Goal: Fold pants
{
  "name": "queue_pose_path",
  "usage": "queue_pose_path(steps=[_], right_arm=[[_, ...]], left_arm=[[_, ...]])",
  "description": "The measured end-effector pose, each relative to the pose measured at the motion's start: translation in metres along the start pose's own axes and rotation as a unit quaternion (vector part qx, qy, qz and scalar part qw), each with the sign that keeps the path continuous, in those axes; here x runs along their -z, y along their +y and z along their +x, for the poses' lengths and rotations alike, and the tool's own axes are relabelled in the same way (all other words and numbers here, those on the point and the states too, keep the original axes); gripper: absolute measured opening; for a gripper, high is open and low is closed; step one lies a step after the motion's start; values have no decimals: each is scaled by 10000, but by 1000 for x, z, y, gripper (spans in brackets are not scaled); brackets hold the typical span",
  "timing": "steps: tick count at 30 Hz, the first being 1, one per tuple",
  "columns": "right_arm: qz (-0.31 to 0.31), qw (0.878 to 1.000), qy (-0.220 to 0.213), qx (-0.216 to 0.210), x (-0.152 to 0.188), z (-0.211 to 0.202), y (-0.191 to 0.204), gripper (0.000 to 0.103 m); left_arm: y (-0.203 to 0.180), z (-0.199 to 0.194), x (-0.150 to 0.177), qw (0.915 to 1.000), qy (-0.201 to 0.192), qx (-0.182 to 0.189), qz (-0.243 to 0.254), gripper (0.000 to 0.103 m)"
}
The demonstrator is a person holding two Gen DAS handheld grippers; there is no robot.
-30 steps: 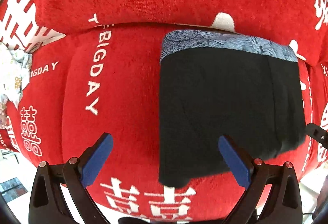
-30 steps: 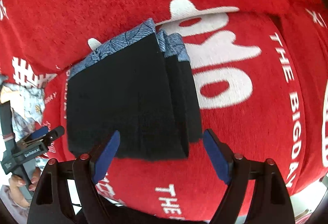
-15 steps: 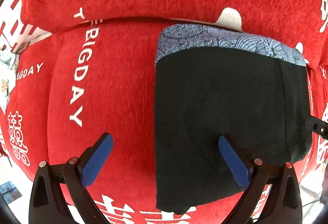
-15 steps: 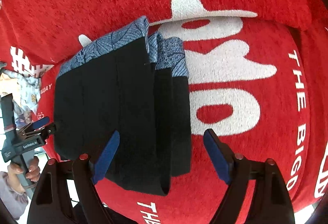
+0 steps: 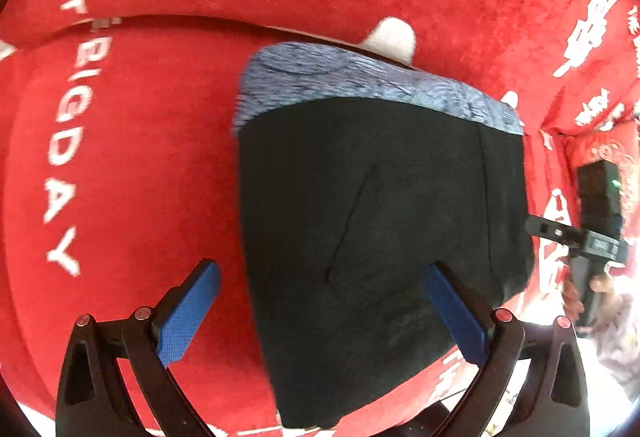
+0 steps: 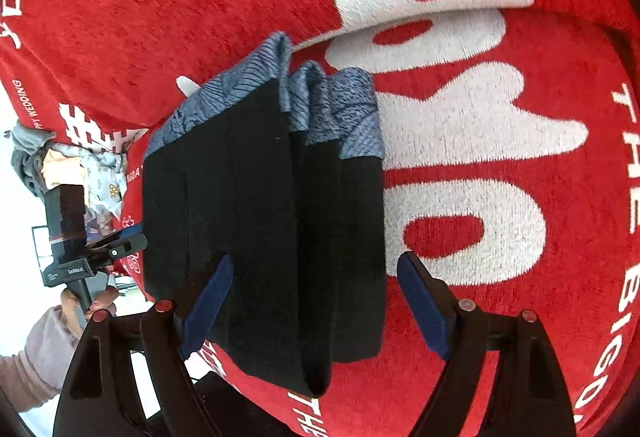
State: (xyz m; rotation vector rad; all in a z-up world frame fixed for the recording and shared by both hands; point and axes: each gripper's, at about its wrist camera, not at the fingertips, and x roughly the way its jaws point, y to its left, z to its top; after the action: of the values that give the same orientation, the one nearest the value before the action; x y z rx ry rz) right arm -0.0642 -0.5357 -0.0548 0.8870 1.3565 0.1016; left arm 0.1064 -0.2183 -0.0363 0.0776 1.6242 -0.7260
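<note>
the black pants [image 5: 372, 237], folded with their blue patterned waistband [image 5: 360, 85] toward the sofa's back cushion, lie on the red sofa cover [image 5: 140, 157] near the seat's front edge; the left gripper [image 5: 320, 311] and right gripper [image 6: 310, 301] both hover over them, blue pads apart, gripping nothing

Folded black pants [image 5: 372, 237] with a blue patterned waistband lie on a red lettered cover [image 5: 160, 141] beneath the wide-open left gripper [image 5: 320, 301].
</note>
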Motion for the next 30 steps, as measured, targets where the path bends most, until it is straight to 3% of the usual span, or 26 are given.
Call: queue_pose_path(steps=[5, 8, 9, 10, 11, 13, 15, 18, 26, 30], right_arm=[[125, 9975, 74, -697, -14, 18, -11, 87], [304, 9965, 25, -782, -21, 27, -13, 87], [389, 9964, 3, -755, -21, 28, -12, 85], [427, 9966, 17, -701, -22, 27, -12, 75], [410, 9966, 47, -715, -21, 26, -13, 65], [427, 9955, 52, -848, -19, 21, -14, 55], [430, 9944, 21, -960, -16, 12, -12, 49], [456, 9930, -74, -1088, -10, 0, -8, 43], [282, 9890, -100, -1446, 36, -11, 38, 42], [306, 9889, -13, -1457, 66, 11, 64, 42]], left_arm=[[-12, 28, -12, 9998, -30, -96, 142, 103], [-13, 32, -14, 9998, -146, -135, -75, 103], [-14, 32, -14, 9996, -175, -159, -157, 103], [-14, 31, -14, 9994, -200, -192, -224, 101], [-16, 28, -12, 9992, -236, -203, -252, 97], [-25, 17, -7, 9989, -355, -236, -181, 77], [-34, 5, -1, 9983, -487, -309, -48, 65], [-35, -11, 8, 9980, -591, -227, -48, 57], [-17, -63, 52, 9973, -664, -320, 71, 57], [0, -66, 80, 9953, -712, -661, 40, 61]])
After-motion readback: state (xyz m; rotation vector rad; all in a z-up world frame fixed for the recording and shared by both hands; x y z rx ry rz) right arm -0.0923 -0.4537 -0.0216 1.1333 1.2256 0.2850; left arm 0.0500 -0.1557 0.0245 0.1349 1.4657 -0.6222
